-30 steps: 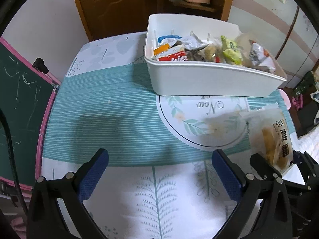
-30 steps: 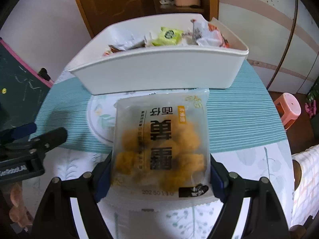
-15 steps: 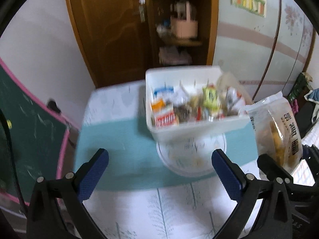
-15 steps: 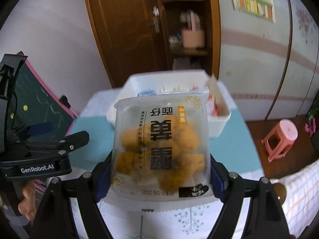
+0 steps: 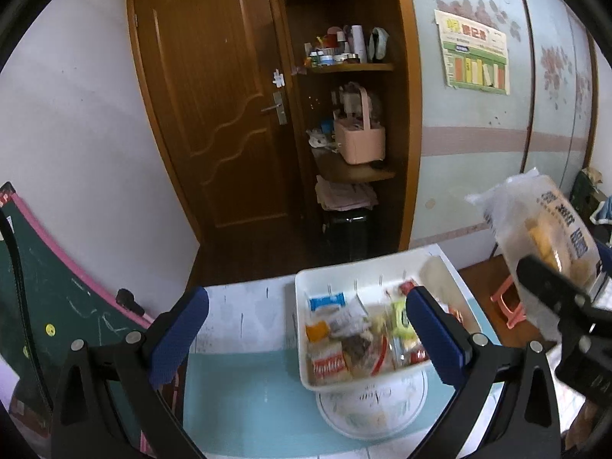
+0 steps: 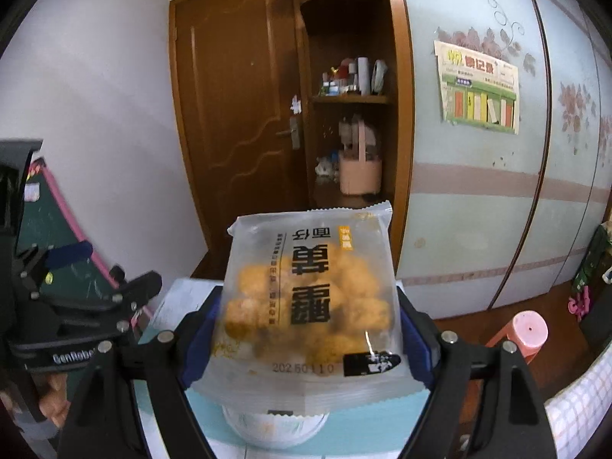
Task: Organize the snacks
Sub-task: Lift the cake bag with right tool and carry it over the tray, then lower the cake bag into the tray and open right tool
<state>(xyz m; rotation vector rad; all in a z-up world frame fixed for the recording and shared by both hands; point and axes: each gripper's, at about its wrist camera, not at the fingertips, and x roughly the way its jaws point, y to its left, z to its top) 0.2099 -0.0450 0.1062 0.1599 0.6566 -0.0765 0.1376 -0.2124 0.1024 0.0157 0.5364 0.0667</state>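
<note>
On my right gripper [image 6: 306,340] the blue pads are clamped on either side of a clear snack bag [image 6: 310,302] — yellow-orange pieces inside, black print across the front — and it is lifted clear of the table [image 5: 244,394]. From the left wrist camera I see that same bag up at the right edge, above and to the right of the white bin [image 5: 386,267]. My left gripper [image 5: 306,336] has its jaws spread wide with nothing between them, held over the teal striped cloth. Just past its fingers sits the bin, resting on the table and partly over a round white mat [image 5: 375,413], packed with assorted wrapped snacks [image 5: 363,336] — somewhat blurred. Farther off stand a brown door [image 5: 214,114], a corner shelf holding a pink basket [image 5: 361,137], and a wall poster [image 5: 474,53].
</note>
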